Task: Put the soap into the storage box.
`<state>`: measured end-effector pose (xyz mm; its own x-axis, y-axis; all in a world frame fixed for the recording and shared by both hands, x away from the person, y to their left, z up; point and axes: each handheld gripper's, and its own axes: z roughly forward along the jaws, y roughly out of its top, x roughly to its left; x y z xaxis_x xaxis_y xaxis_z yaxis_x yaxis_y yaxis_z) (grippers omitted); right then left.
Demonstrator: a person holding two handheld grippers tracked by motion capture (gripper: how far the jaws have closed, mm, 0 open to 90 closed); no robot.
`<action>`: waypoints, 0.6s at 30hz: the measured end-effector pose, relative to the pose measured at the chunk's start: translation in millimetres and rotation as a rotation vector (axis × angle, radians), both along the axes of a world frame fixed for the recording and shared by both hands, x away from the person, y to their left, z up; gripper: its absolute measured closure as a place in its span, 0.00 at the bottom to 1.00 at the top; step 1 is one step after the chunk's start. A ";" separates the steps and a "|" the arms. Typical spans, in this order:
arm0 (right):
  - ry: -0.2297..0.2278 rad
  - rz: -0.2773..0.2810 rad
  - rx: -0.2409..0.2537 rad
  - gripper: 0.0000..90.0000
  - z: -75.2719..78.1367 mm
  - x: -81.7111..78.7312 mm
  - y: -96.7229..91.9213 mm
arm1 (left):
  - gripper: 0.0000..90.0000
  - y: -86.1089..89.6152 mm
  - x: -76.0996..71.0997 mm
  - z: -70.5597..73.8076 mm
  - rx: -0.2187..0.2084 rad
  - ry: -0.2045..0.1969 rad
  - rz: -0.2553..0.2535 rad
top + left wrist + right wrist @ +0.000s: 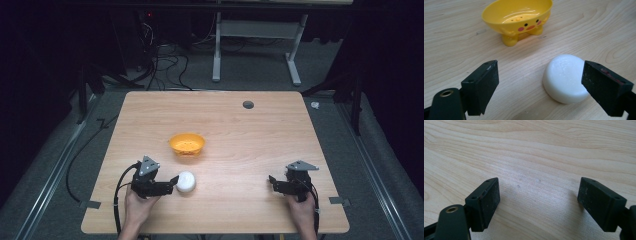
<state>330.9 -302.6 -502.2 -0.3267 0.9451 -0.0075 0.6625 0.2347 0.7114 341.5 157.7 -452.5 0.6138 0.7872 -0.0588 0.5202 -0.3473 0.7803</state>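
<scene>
Left claw (540,85) is down low on the desk (240,145), jaws spread wide, and the white soap bar (564,78) sits between them, hard up against one jaw with a wide gap to the other. Nothing is pinched yet. Just beyond the claw stands the yellow chick dish (517,18), upright on its little feet, empty, near the bar but clear of it.

Over on the other side, the right claw (537,205) rests well apart from the action, jaws equally spread over bare wood, holding nothing.

Now the risk, as I read it: the bar is off-centre in that claw. Close from here and the far jaw may shove it sideways across the desk before both pads bite. It looks smooth and rounded too, so a squeeze high on its curved edge could squirt it out, perhaps forward into the dish, which looks light enough to tip.
</scene>
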 end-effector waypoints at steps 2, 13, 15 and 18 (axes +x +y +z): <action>-0.001 0.001 0.000 0.21 0.0 0.1 -0.2 | 0.16 -3.9 -1.0 -1.0 0.001 0.003 -0.010; 0.002 -0.001 0.000 0.21 0.1 -0.1 0.1 | 0.16 -29.5 -4.5 -15.4 0.038 0.015 -0.055; 0.002 -0.001 0.000 0.21 0.1 -0.1 0.2 | 0.16 -33.4 -4.5 -18.3 0.050 0.012 -0.058; 0.001 -0.001 0.000 0.21 0.0 0.0 0.1 | 0.16 -36.5 -3.7 -21.9 0.058 0.018 -0.060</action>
<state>330.9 -302.5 -502.2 -0.3260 0.9453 -0.0078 0.6630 0.2345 0.7110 337.8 121.2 -474.4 0.6592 0.7515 -0.0256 0.5105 -0.4223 0.7490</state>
